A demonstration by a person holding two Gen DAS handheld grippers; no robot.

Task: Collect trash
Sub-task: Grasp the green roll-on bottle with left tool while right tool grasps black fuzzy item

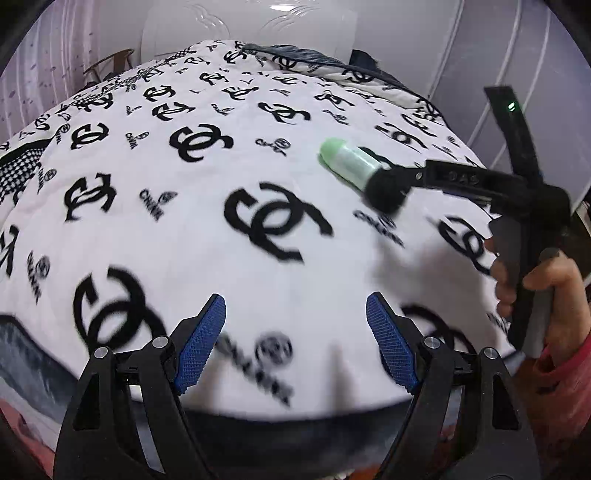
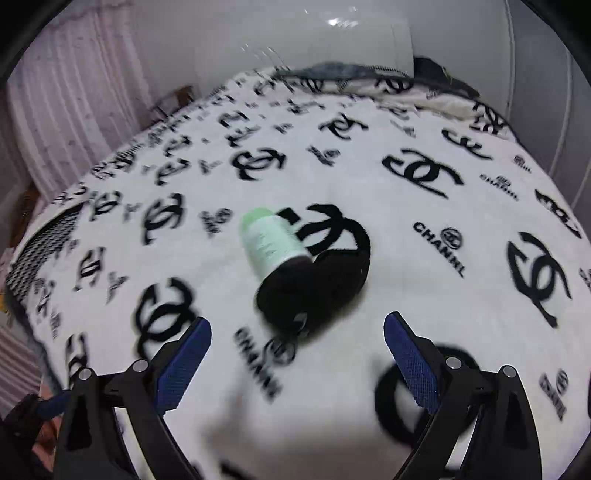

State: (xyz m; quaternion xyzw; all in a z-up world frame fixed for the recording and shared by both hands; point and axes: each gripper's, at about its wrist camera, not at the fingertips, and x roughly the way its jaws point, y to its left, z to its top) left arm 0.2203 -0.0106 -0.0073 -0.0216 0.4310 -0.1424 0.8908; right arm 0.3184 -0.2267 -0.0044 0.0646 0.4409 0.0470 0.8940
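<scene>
A pale green cylinder with a black end [image 2: 273, 243] lies on its side on the white blanket with black logos [image 2: 406, 240], beside a dark fuzzy lump [image 2: 332, 273]. My right gripper [image 2: 298, 318] is open just short of it, blue pads wide apart with nothing between them. In the left wrist view the same green cylinder [image 1: 347, 162] lies to the upper right, and the right gripper's black frame [image 1: 476, 181] reaches in toward its dark end, held by a hand [image 1: 554, 291]. My left gripper [image 1: 295, 299] is open above bare blanket and holds nothing. Both views are blurred by motion.
The blanket covers a bed [image 1: 184, 229] that fills both views. A white headboard [image 1: 251, 26] and dark crumpled bedding [image 1: 303, 55] are at the far end. A pink curtain [image 2: 74, 103] and a wooden chair [image 1: 110, 62] are to the left, white panels [image 1: 517, 55] to the right.
</scene>
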